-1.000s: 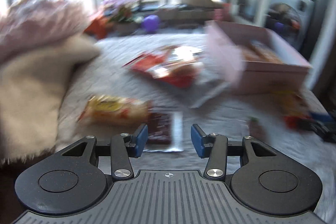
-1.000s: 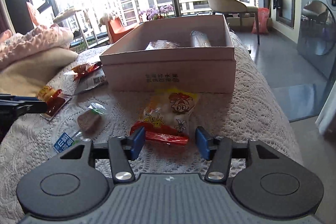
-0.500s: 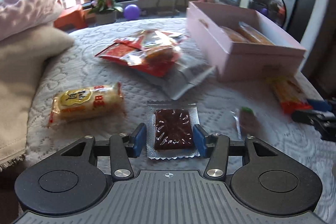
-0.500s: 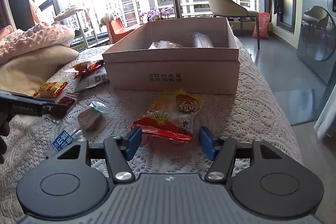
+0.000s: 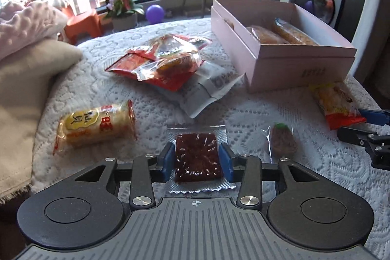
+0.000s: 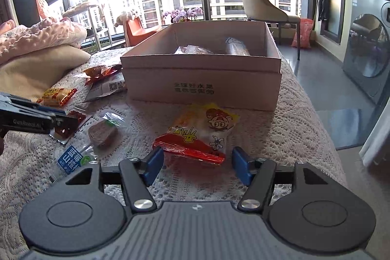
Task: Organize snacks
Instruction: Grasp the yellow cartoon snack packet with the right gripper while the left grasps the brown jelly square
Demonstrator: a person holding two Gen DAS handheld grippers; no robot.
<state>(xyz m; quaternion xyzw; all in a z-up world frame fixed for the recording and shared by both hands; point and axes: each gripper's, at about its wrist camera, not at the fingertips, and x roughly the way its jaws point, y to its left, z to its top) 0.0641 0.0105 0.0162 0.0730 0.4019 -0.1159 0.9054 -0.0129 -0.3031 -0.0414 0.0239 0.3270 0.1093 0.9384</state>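
Dark red fruit leather packet lies on the near lace cloth between the left gripper's blue pads, which have just been closing and look barely in contact, so a shallow pinch may slip off the slick wrapper. Right gripper hangs open behind a yellow snack bag near the pink box, in a bright windowed room.

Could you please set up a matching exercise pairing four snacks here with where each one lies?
Things:
1. dark red jelly square
2. rice cracker pack
3. long wrapped cake
4. cartoon pig packet

Places:
A. inside the pink box
B. ahead of the right gripper
C. between the left gripper fingers
D. near the cream pillow

Pairs: 1-C, 2-D, 3-A, 4-B
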